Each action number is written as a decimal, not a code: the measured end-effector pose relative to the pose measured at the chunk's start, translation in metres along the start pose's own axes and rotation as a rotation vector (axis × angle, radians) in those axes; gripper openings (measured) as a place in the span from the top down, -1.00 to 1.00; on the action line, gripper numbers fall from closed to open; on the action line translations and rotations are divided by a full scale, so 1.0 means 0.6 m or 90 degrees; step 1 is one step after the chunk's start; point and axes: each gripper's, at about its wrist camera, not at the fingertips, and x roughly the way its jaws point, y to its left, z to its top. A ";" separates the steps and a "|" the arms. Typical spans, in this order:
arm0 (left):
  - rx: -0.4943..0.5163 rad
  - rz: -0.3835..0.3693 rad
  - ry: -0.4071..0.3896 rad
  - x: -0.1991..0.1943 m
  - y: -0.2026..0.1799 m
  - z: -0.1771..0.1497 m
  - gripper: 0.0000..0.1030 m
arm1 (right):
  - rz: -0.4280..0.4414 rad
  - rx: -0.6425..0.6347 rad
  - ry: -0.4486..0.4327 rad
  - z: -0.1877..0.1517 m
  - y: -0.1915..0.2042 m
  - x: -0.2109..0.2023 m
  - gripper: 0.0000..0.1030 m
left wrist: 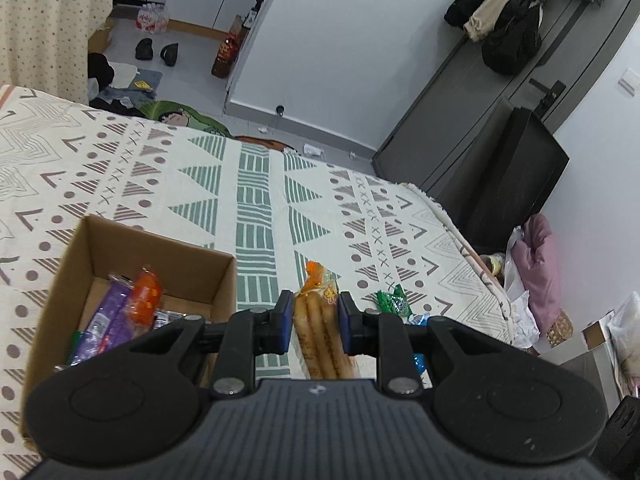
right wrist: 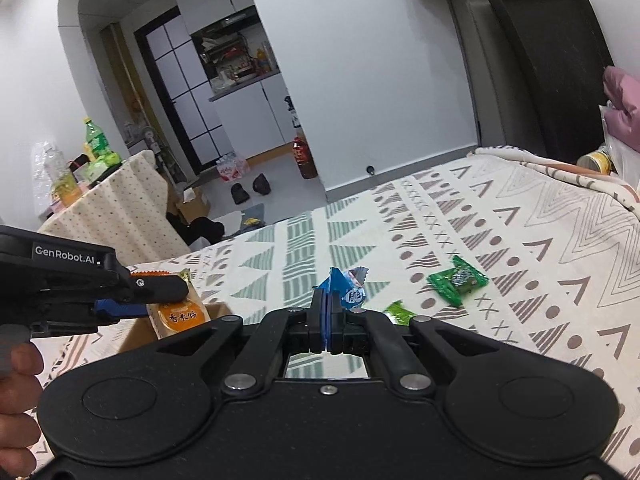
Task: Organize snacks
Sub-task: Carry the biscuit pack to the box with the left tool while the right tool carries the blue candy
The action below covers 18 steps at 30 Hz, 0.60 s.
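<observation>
Through my left wrist view, my left gripper (left wrist: 316, 318) sits low in the centre of the frame, its blue pads clamped on a long clear-wrapped rice cracker packet (left wrist: 320, 320) with an orange crimped end poking up past the fingertips. The wrapper is glossy film over pale, ridged sticks. To the lower left, an open brown cardboard box (left wrist: 96, 248) with matte, square walls rests on the bedspread (left wrist: 256, 184), a woven cream cloth printed with green and mauve triangles, dots and crosses. Inside the box lie a shiny purple packet (left wrist: 108, 320) and an orange packet (left wrist: 146, 296), leaning against each other. Just right of my gripper, a crinkled green candy wrapper (left wrist: 394, 300) lies on the cloth.

Through my right wrist view, my right gripper (right wrist: 327, 312) is at the lower centre, its pads pressed together on a small blue sachet (right wrist: 344, 288) with a serrated foil edge, which stands up above the fingertips. Right of it, on the bedspread (right wrist: 520, 264), lie a larger green sachet (right wrist: 458, 280) and, nearer my gripper, a smaller green sweet (right wrist: 398, 312), both of crumpled film. At the left edge, my left gripper (right wrist: 160, 300) comes in sideways holding the rice cracker packet (right wrist: 178, 314), with a corner of the cardboard box (right wrist: 216, 312) just below it. My hand (right wrist: 18, 400) shows at the lower left.
</observation>
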 end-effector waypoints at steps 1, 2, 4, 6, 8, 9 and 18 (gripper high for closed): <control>-0.001 -0.001 -0.004 -0.006 0.003 0.000 0.57 | 0.002 -0.001 -0.001 -0.001 0.005 -0.002 1.00; -0.001 -0.002 -0.008 -0.012 0.004 0.000 0.57 | 0.004 -0.003 -0.002 -0.002 0.011 -0.005 1.00; -0.002 -0.003 -0.016 -0.024 0.010 0.000 0.57 | 0.008 -0.007 -0.004 -0.003 0.021 -0.010 1.00; -0.005 -0.003 -0.021 -0.035 0.017 0.001 0.57 | 0.011 -0.009 -0.007 -0.004 0.031 -0.015 1.00; -0.009 -0.002 -0.027 -0.044 0.025 0.002 0.57 | 0.013 -0.012 -0.010 -0.006 0.041 -0.019 1.00; -0.011 -0.002 -0.029 -0.049 0.029 0.003 0.57 | 0.014 -0.013 -0.011 -0.006 0.046 -0.020 1.00; -0.034 0.005 -0.053 -0.084 0.078 0.013 0.57 | 0.026 -0.033 -0.008 -0.013 0.095 -0.017 1.00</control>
